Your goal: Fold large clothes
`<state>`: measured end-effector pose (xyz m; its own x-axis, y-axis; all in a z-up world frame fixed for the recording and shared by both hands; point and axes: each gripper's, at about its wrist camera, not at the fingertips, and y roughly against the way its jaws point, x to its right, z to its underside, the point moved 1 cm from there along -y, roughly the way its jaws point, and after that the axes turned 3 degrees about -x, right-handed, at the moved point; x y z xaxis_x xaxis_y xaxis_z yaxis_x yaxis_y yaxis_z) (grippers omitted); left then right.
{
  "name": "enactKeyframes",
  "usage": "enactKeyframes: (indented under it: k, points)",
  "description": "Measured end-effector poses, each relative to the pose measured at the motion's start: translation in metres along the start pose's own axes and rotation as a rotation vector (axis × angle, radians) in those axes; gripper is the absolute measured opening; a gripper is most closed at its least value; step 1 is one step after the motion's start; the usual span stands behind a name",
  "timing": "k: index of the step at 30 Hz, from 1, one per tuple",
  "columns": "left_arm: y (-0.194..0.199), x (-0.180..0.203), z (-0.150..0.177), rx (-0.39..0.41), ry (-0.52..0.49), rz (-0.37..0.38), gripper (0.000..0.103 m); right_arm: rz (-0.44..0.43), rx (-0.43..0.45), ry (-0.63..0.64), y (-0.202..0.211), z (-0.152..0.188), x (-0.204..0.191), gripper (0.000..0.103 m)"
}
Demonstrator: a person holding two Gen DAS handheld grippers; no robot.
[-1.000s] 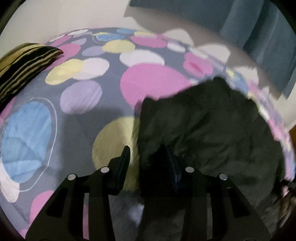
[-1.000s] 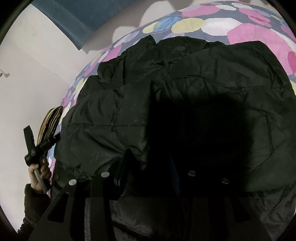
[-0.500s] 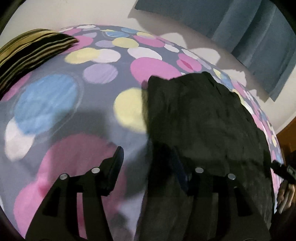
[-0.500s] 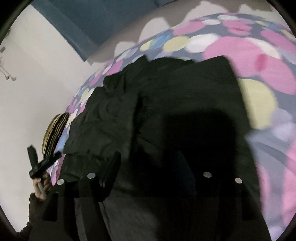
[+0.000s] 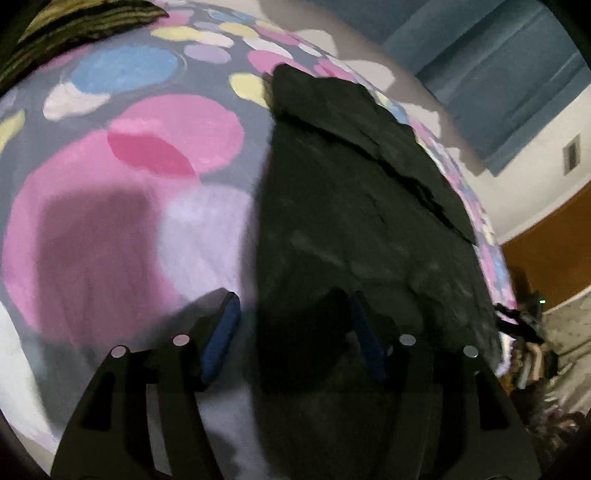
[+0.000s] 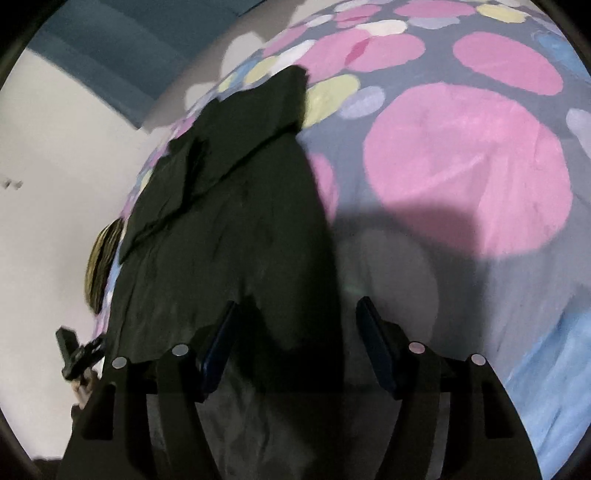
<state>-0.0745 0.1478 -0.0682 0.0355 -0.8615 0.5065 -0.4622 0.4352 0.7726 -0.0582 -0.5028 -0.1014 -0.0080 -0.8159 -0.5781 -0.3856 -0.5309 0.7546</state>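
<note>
A bed covered by a sheet point(image 5: 122, 206) printed with big pink, blue, yellow and lilac circles fills both views; it serves as the wide, soft work surface a bulky garment needs. Behind it stand a pale wall and a blue curtain point(image 5: 491, 85).

On the sheet lies the task's garment, a black padded jacket point(image 5: 362, 229). It forms one long dark strip, with a further layer of its own fabric lying doubled along one long edge, so it appears already narrowed lengthwise, probably to make a tidy band for the later cross folds. In the right wrist view the same jacket point(image 6: 229, 236) runs away from the camera toward the far edge of the bed.

A striped yellow and black cushion point(image 5: 74, 22) sits at the far corner, well apart from the jacket.

The left gripper point(image 5: 291, 328) is at one short end of the jacket, its fingers point(image 5: 221, 332) spread apart, one over bare sheet and one over dark cloth, straddling the jacket's long edge; nothing looks pinched between them. The right gripper point(image 6: 295, 339) sits at the opposite short end, fingers point(image 6: 218, 343) likewise apart across an edge of the cloth. Placing one tool at each end suits either smoothing the strip or readying a lift.

Whether the pads touch the fabric cannot be told, as both views are blurred and dark there.
</note>
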Motion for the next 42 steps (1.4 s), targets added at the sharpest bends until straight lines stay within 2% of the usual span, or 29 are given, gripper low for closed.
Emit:
enactKeyframes:
  k: [2,4,8,9,12,13,16,19,24,28,30,35,39,42]
  points:
    - [-0.002,0.005,0.011,-0.028,0.005,0.043,0.061,-0.051,-0.038,0.017,0.001,0.010,-0.005,0.069]
    - [-0.001,0.010,0.019,-0.025,-0.015,0.039,0.061,-0.093,-0.075,0.038,0.002,0.020,-0.011,0.070]
    - [-0.001,0.020,0.034,-0.054,-0.035,0.075,0.061,-0.108,-0.117,0.093,0.001,0.036,-0.023,0.068]
    - [-0.001,0.020,0.037,-0.056,-0.030,0.084,0.061,-0.105,-0.120,0.104,0.001,0.038,-0.024,0.065]
    - [-0.003,0.024,0.043,-0.051,-0.027,0.086,0.059,-0.084,-0.129,0.121,0.000,0.042,-0.026,0.047]
    - [-0.004,0.026,0.044,-0.052,-0.033,0.072,0.054,-0.079,-0.130,0.119,-0.001,0.042,-0.026,0.038]
    - [-0.004,0.027,0.048,-0.064,-0.036,0.045,0.030,-0.076,-0.134,0.119,-0.004,0.043,-0.025,0.025]
    - [-0.003,0.027,0.050,-0.058,-0.005,0.051,0.019,-0.089,-0.133,0.119,-0.001,0.047,-0.026,0.020]
    - [0.013,0.035,0.049,-0.013,-0.010,0.102,0.014,-0.183,-0.117,0.098,0.012,0.051,-0.028,0.015]
    - [0.038,0.038,0.047,0.026,0.028,0.201,0.013,-0.296,-0.100,0.065,0.028,0.050,-0.036,0.015]
    - [0.052,0.038,0.038,0.051,0.075,0.287,0.013,-0.363,-0.078,0.059,0.040,0.045,-0.042,0.015]
    - [0.066,0.043,-0.001,0.095,0.149,0.377,0.013,-0.483,-0.018,0.018,0.051,0.012,-0.059,0.014]
    - [0.056,0.037,-0.047,0.134,0.199,0.383,0.013,-0.535,0.041,-0.053,0.042,-0.038,-0.052,0.014]
    - [0.033,0.022,-0.084,0.142,0.267,0.395,0.013,-0.553,0.057,-0.119,0.025,-0.069,-0.038,0.014]
